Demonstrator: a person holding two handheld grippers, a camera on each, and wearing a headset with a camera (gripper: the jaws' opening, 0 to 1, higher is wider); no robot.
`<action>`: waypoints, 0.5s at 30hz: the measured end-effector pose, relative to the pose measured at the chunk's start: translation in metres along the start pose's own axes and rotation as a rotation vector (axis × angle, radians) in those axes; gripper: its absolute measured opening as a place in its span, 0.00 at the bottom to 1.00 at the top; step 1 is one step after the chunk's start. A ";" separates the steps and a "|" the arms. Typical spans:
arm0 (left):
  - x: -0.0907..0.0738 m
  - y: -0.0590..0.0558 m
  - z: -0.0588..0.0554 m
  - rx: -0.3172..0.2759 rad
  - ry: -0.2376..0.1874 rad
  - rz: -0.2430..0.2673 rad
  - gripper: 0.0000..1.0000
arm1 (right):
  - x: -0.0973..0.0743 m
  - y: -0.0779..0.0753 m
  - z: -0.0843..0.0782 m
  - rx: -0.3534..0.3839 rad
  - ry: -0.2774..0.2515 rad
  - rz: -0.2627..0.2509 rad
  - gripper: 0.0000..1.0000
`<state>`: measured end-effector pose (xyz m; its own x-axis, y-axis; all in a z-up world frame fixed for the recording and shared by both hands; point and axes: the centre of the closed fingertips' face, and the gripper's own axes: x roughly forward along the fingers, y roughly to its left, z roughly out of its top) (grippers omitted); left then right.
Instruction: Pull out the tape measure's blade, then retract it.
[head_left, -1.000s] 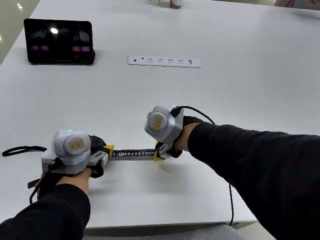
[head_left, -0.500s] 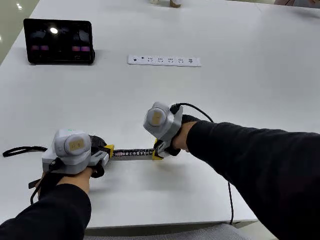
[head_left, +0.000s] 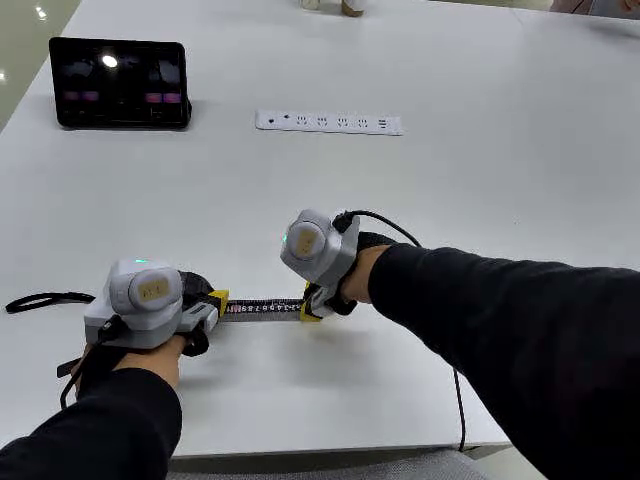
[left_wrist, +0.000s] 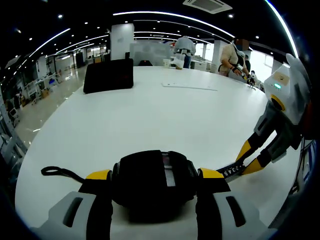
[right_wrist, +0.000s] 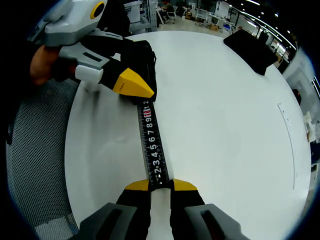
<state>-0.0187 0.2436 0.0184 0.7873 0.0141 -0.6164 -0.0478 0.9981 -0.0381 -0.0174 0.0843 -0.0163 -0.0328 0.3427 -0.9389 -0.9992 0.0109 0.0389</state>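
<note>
The black tape measure case (left_wrist: 155, 177) rests on the white table (head_left: 470, 180) with my left gripper (left_wrist: 156, 175) shut on it, yellow fingertips (left_wrist: 214, 173) at both sides. In the head view the case (head_left: 194, 287) is at the lower left in the left gripper (head_left: 212, 304). A short length of black blade (right_wrist: 152, 142) with white numbers runs flat from the case to my right gripper (right_wrist: 160, 186), which is shut on the blade's end. The head view has the blade (head_left: 262, 307) between the two grippers, with the right gripper (head_left: 310, 311) tilted down onto it.
A black tablet (head_left: 120, 82) stands at the back left and a white power strip (head_left: 328, 122) lies at the middle back. The case's black strap (head_left: 40, 299) trails left. A cable (head_left: 459, 400) hangs by the right arm. The table's front edge (head_left: 330, 443) is close.
My right gripper has moved a little left toward the case with the blade end in it, so less blade shows. The left gripper and the case have stayed put.
</note>
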 end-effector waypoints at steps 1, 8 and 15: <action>0.000 0.000 0.000 0.000 0.000 0.000 0.63 | 0.000 0.000 0.000 -0.003 -0.001 -0.002 0.11; 0.001 0.000 0.000 0.000 0.002 -0.001 0.63 | 0.002 0.000 0.004 -0.007 -0.013 -0.005 0.11; 0.003 0.001 0.000 0.000 0.003 -0.001 0.63 | 0.004 0.000 0.007 -0.011 -0.015 -0.001 0.11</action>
<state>-0.0162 0.2449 0.0162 0.7854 0.0131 -0.6189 -0.0473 0.9981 -0.0388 -0.0171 0.0920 -0.0177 -0.0319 0.3564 -0.9338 -0.9994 0.0009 0.0345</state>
